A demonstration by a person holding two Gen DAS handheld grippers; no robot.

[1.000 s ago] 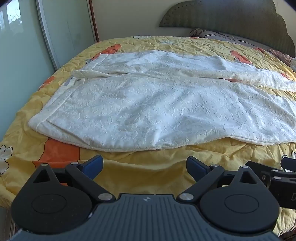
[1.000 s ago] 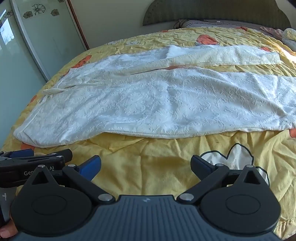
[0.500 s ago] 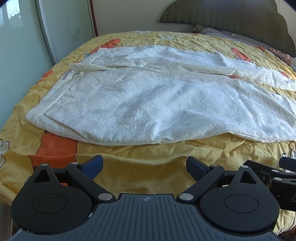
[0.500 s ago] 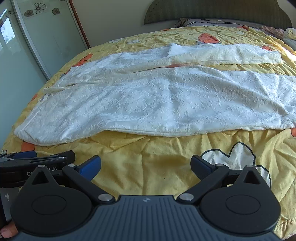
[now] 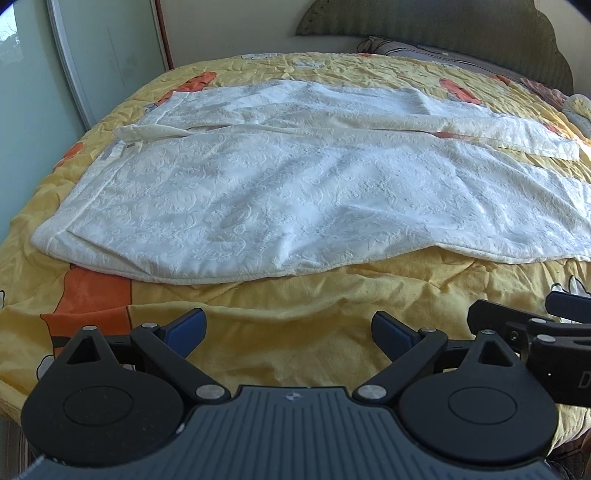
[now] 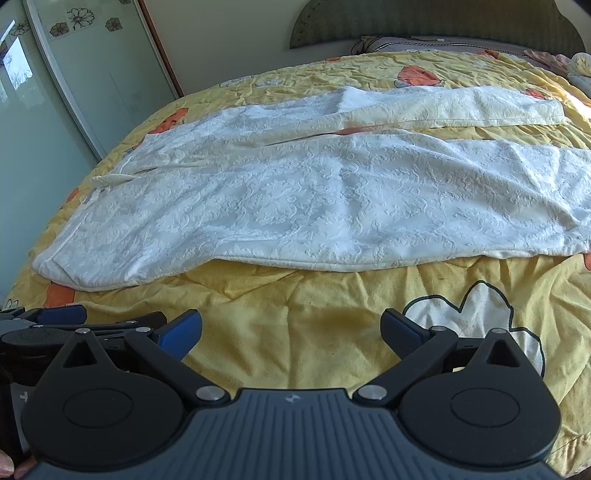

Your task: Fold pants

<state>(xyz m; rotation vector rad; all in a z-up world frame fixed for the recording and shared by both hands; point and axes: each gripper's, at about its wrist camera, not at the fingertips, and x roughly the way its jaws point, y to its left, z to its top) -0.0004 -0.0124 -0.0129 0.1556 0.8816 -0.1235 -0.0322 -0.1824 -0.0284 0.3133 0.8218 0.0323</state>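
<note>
White textured pants (image 5: 295, 184) lie spread flat across the yellow bedspread, waist to the left, both legs running right; they show in the right wrist view too (image 6: 314, 199). My left gripper (image 5: 289, 328) is open and empty, hovering above the bedspread in front of the pants' near edge. My right gripper (image 6: 291, 328) is open and empty, also short of the near edge, to the right of the left one. Each gripper shows at the edge of the other's view.
The yellow bedspread (image 5: 280, 306) with orange and white cartoon patches covers the bed. A green headboard (image 5: 443, 33) and pillows (image 5: 424, 50) are at the far end. Glass sliding doors (image 5: 92, 66) stand along the left.
Both grippers have moved forward and a little higher toward the pants; the pants sit lower and larger in view. Both stay open.
</note>
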